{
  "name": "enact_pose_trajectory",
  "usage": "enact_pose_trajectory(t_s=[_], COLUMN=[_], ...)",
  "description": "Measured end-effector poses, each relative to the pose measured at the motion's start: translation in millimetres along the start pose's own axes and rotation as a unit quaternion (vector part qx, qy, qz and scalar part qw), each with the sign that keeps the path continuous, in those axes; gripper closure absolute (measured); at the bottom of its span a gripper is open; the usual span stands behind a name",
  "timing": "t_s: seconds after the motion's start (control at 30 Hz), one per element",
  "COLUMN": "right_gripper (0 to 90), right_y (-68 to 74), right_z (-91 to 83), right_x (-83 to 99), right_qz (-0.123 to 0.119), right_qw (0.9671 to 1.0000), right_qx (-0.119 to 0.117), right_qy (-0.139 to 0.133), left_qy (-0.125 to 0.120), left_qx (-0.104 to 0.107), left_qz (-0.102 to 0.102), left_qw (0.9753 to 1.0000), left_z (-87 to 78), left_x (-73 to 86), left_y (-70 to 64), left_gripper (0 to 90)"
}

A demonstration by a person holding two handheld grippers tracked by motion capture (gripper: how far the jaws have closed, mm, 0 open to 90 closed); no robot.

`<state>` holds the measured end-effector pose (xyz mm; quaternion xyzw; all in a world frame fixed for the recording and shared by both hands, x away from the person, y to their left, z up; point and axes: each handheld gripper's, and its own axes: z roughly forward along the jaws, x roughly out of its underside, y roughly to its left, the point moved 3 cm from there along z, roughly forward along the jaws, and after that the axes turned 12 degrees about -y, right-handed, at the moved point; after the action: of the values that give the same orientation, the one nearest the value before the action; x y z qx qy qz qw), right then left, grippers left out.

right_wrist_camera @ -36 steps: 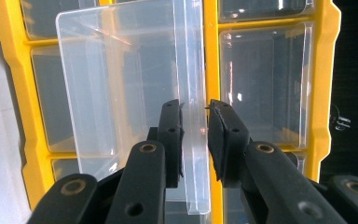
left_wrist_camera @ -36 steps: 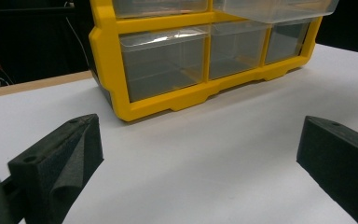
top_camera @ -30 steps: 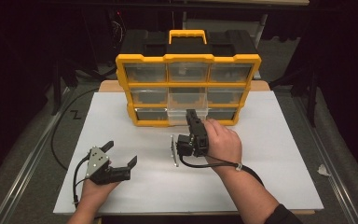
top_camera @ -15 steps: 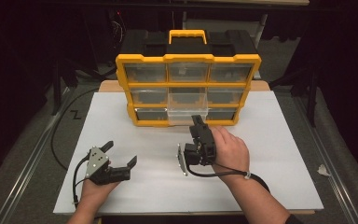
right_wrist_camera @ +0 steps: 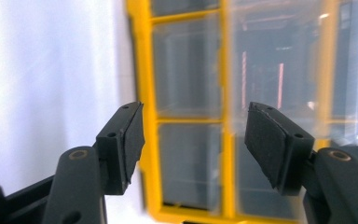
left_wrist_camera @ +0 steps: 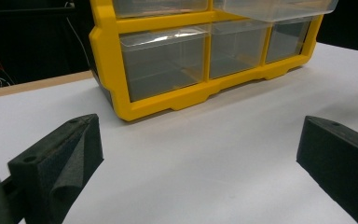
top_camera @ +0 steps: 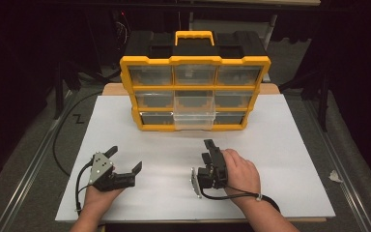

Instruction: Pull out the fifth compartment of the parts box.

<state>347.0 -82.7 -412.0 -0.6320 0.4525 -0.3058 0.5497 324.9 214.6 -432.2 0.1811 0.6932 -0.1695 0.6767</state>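
Left gripper point(top_camera: 124, 160), jaws spread wide and empty, rests on the white table point(top_camera: 290, 145) near its front left edge; right gripper point(top_camera: 207, 151), jaws parted and empty, lies well apart to its right. Yellow drawer cabinet point(top_camera: 195, 60) stands behind both, its middle clear drawer point(top_camera: 194, 104) pulled out. The right gripper view shows the cabinet turned sideways and blurred; no writing is legible.

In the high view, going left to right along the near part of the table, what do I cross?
Left gripper, jaws apart → bare white tabletop → right gripper, held by the person's right hand → small crumpled white scrap off the table's right edge.
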Motion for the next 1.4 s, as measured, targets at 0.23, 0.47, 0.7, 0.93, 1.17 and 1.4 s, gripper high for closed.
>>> enact_pose_trajectory(t_s=[0.23,0.47,0.7,0.93,1.17,1.4], right_gripper=[35.8,29.7,17.9,1.0,0.9,0.9], right_y=[22.8,28.4,26.1,26.6,23.5,22.6], right_z=[-7.5,-19.2,-29.1,-28.3,-29.0,-28.7], right_x=[20.5,54.4,89.2,104.1,102.0,105.4], right_qz=[0.010,0.016,0.026,0.039,0.040,0.086], right_qw=[0.9997,0.9991,0.9971,0.9945,0.9956,0.9931], right_qx=[-0.020,-0.026,-0.024,-0.030,-0.017,-0.017], right_qy=[0.013,0.030,0.067,0.092,0.083,0.078], left_qy=[0.000,0.000,0.000,0.004,0.007,0.011], left_qx=[0.000,-0.001,-0.002,-0.002,-0.004,-0.007], left_qz=[0.000,0.000,-0.001,0.000,-0.001,-0.001], left_qw=[1.0000,1.0000,1.0000,1.0000,1.0000,0.9999], left_z=[0.0,-0.4,-0.7,0.0,0.5,0.6], left_x=[0.2,-0.1,0.0,0.8,1.6,2.0], left_y=[0.0,0.2,-0.3,-0.1,0.2,1.1], left_gripper=[0.7,0.7,0.7,0.7,0.7,0.8])
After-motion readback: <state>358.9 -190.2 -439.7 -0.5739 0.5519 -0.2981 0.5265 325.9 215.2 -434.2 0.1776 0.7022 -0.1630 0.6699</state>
